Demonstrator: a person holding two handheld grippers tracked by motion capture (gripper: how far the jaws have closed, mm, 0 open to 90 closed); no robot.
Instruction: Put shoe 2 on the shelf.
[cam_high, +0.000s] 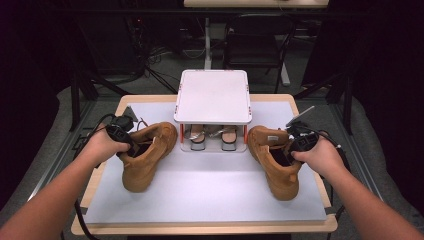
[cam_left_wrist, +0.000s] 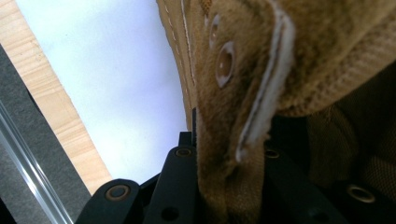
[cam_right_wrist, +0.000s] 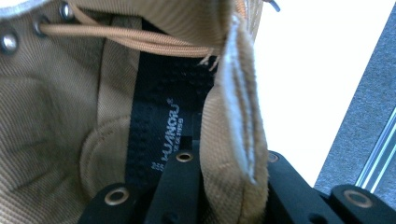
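**Two tan boots, each pinched at the collar**

Left gripper clamped on left boot collar edge; right gripper clamped on right boot collar; boots flank the white rack on the surface; probably heavy, soles stiff, collars soft and floppy; expect toes to sag.

From above the near edge we look forward and down over the whole table. Riding the left gripper, we're pressed close against the left boot collar; the right gripper view peers just as near into the right boot. Both boots also show from above.
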